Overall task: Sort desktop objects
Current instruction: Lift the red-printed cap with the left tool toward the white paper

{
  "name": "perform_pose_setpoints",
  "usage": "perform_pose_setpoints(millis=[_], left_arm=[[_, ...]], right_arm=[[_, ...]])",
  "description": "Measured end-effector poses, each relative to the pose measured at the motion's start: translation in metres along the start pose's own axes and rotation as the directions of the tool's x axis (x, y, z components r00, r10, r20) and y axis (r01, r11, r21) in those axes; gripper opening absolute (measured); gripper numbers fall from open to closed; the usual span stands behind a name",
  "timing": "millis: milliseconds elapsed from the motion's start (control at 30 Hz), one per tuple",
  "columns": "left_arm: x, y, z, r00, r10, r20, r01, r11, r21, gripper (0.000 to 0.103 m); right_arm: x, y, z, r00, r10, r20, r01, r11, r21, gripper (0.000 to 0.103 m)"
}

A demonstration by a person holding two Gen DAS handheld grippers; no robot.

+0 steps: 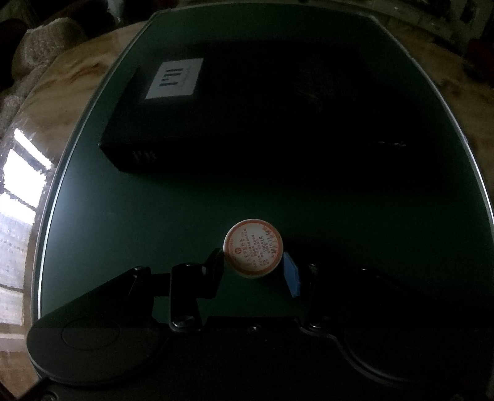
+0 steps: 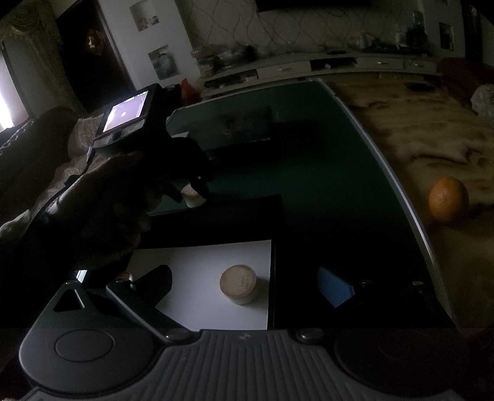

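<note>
Resting on the green mat [image 1: 123,197], one big black box [image 1: 216,117], dark and hard to see inside. Sitting on a white sheet [image 2: 200,277], one small jar [image 2: 238,284], between the wide-open right gripper [image 2: 247,285]. Squeezed tight by the left gripper [image 1: 253,265], a round little pot [image 1: 253,248], lifted for sorting, maybe. Lid words too tiny to read.

You are working in a dim room on a dark green table top [image 1: 129,197] with a pale metal edge. Beside it lies a glossy brown marbled surface [image 2: 432,129] that mirrors a bright window [image 1: 21,172]. Behind it stands a wall with wavy-line wallpaper [image 2: 308,24], a long low white cabinet [image 2: 324,66] with drawers, posters [image 2: 163,61] and a dark doorway [image 2: 89,55].
</note>
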State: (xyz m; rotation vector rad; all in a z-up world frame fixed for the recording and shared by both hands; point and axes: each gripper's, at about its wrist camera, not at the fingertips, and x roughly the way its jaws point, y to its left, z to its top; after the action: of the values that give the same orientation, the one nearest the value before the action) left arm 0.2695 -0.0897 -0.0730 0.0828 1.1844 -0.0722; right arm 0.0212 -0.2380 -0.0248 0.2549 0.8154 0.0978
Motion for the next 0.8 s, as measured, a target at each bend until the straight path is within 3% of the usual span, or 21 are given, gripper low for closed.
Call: perform_pose_setpoints(millis=[800], left_arm=[[-0.032, 0.012, -0.007, 1.000, 0.017, 0.021, -0.016, 1.000, -0.019, 0.040]], right_arm=[[-0.006, 0.011, 0.000, 1.000, 0.020, 0.017, -0.020, 1.000, -0.024, 0.103]])
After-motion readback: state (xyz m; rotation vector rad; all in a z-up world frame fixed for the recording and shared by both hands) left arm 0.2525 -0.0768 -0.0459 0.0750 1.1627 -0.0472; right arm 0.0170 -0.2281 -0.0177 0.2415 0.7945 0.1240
